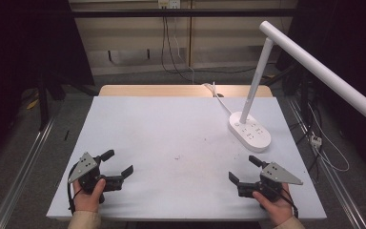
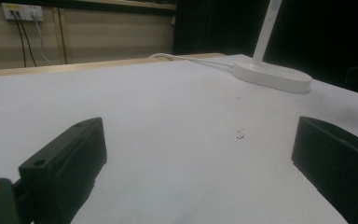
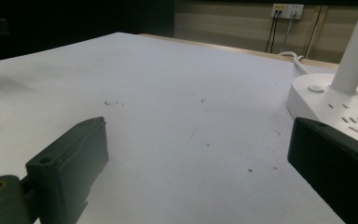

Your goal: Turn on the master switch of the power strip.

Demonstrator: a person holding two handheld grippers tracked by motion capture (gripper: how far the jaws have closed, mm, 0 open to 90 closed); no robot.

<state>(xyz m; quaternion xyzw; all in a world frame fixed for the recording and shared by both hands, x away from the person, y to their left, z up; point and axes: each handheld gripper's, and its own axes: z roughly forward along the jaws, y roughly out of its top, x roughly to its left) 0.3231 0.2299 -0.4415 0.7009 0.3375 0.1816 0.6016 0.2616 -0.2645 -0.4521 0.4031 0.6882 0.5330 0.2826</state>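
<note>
My left gripper (image 1: 119,162) rests near the table's front left, held by a hand, open with nothing between its jaws. My right gripper (image 1: 244,169) sits near the front right, also hand-held and open, holding nothing. In the left gripper view the two black jaws stand wide apart around my left gripper (image 2: 198,154) over bare white table. In the right gripper view my right gripper (image 3: 198,154) has its jaws equally spread, with the lamp base close to the right jaw.
A white desk lamp with a socket base (image 1: 249,132) stands at the right of the white table (image 1: 171,129); its arm (image 1: 324,71) reaches overhead to the right. Its cable (image 1: 219,98) runs off the back edge. Small dark specks (image 1: 177,157) mark the table's middle.
</note>
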